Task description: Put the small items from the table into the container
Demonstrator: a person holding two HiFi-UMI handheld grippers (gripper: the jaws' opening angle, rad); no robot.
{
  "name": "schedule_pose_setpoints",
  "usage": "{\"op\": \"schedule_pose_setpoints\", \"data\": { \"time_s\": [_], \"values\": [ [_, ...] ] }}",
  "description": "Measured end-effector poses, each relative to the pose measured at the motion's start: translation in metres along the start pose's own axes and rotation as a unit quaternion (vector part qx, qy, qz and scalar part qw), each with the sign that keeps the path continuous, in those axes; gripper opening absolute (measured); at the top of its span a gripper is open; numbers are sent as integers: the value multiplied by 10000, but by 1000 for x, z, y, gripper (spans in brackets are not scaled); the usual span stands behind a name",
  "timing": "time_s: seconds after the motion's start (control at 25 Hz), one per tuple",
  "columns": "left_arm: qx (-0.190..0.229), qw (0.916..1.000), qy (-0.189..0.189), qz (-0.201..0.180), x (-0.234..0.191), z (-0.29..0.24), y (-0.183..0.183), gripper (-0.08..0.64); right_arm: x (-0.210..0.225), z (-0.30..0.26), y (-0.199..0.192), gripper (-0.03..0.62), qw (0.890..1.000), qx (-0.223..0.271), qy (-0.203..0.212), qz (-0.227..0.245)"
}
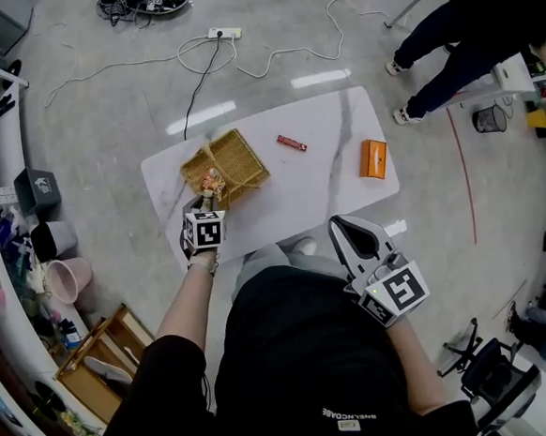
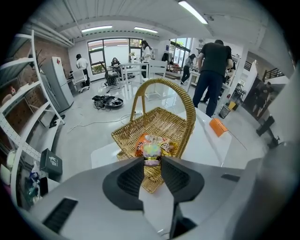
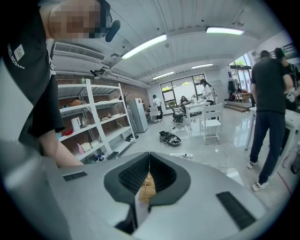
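A wicker basket with a hoop handle stands at the left end of the white marble table. An orange snack bag lies inside it. My left gripper hangs over the basket's near edge, shut on a small shiny packet. On the table lie a small red bar and an orange box. My right gripper is held back by the person's body, off the near table edge, shut and empty.
A power strip and cables trail on the floor beyond the table. People stand at the far right. Shelving, a pink bucket and a wooden tray line the left side.
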State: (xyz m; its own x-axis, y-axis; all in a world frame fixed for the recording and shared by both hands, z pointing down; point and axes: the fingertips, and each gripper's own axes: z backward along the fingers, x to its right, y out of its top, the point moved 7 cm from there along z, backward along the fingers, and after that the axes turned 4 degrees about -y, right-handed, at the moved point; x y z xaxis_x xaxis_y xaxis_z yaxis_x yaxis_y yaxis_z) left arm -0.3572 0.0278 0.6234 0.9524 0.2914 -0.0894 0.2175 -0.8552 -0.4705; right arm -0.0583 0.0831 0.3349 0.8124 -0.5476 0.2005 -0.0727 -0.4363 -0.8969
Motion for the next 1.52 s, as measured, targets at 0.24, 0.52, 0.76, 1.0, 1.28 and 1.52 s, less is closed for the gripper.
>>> {"op": "schedule_pose_setpoints", "data": {
  "time_s": [0.24, 0.52, 0.76, 1.0, 1.28, 1.52],
  "values": [
    [-55, 10000, 11, -81, 3, -3, -3, 107, 1, 1, -2, 11, 10000, -13, -26, -11],
    [-95, 9999, 33, -60, 3, -1, -7, 107, -1, 2, -3, 11, 10000, -22, -6, -30],
    [-35, 10000, 53, -42, 3, 3, -8, 107, -3, 2, -2, 11, 10000, -5, 5, -93],
    [194, 9997, 83, -85, 7, 14, 2, 107, -2, 5, -3, 11, 9999, 62, 66, -70],
    [508, 9984, 85, -221, 17, 34, 22, 106, -5, 9, -1, 11, 9996, 233, 132, -129],
    [841, 9957, 92, -380, 27, 59, 39, 6, -5, 14, 0, 11, 9991, 346, 108, -227]
  ]
}}
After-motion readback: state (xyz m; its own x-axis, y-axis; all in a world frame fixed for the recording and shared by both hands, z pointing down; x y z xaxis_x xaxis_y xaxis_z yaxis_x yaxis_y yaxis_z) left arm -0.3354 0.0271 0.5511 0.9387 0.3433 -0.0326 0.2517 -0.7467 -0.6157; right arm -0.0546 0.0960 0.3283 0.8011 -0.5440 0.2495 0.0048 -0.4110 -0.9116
